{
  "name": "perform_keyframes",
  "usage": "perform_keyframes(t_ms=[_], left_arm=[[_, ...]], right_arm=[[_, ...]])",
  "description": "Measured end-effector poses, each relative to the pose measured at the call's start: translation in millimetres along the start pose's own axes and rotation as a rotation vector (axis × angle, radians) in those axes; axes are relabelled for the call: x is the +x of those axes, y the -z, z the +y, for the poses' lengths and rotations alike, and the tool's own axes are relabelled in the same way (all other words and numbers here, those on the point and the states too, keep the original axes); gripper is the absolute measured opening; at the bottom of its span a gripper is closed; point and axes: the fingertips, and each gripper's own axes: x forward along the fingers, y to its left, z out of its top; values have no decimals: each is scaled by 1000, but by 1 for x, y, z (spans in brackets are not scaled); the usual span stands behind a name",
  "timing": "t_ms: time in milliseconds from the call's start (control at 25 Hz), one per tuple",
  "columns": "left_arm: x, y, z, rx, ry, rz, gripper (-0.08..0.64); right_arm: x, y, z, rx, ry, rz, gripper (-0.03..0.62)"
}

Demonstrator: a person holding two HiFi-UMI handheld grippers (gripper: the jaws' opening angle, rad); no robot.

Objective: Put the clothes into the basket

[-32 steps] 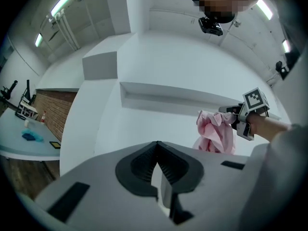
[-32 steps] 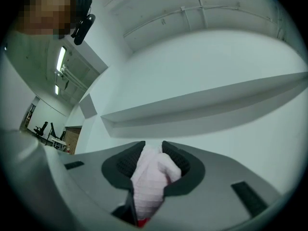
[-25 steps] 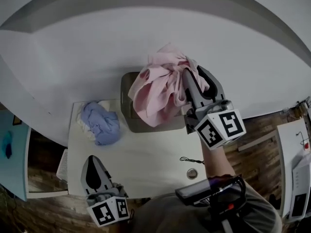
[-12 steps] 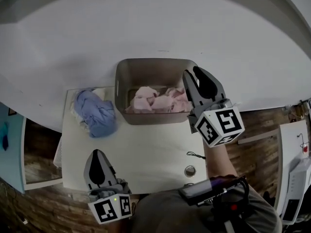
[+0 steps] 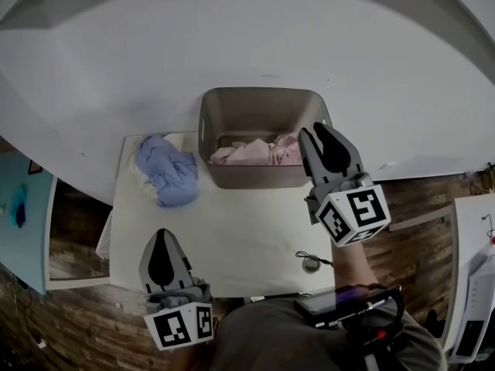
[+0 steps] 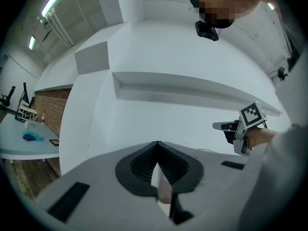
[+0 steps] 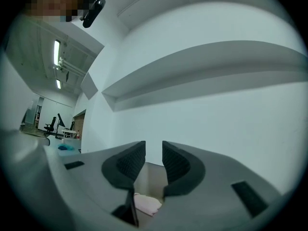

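Strong fisheye bending and dark corners mark all three views. Soft, even light comes from ceiling tubes (image 6: 50, 4) in the gripper views' upper left; the basket (image 5: 255, 114) interior lies in mild shadow.

Left claw (image 5: 162, 238) sits near the body, jaws together; right claw (image 5: 315, 130) reaches forward, jaws slightly apart

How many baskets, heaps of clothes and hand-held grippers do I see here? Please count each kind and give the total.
Baskets: 1, the grey basket
Heaps of clothes: 2, the pink clothes in the basket and the blue clothes on the table
Hand-held grippers: 2, the left hand-held gripper and the right hand-held gripper
Total: 5
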Motion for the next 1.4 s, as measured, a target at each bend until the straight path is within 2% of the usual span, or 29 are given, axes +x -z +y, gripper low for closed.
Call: perform_keyframes(t_ms=[280,640,800,960,1080,1400], left_arm=[[-23,-9,6,20,21,-18,8],[-48,-15,19,52,8,-24,8],[-51,-20,21,71,1,-28,8],[-51,-29,18,112,-10,-52,8],[-46,-29,15,97,-16,-50,8],[-34,-20,13,91,-110,-17,8]], right_arm=[[-33,21,50,14,-60,25,40],[-60,66,126,32,-177,84,18],[-62,74,150,40,-246,95,18],[-55,69,160,40,-291,76,18],[-47,68,163,44,-323,73,18],[-26,80,167,73,-441,92,20]])
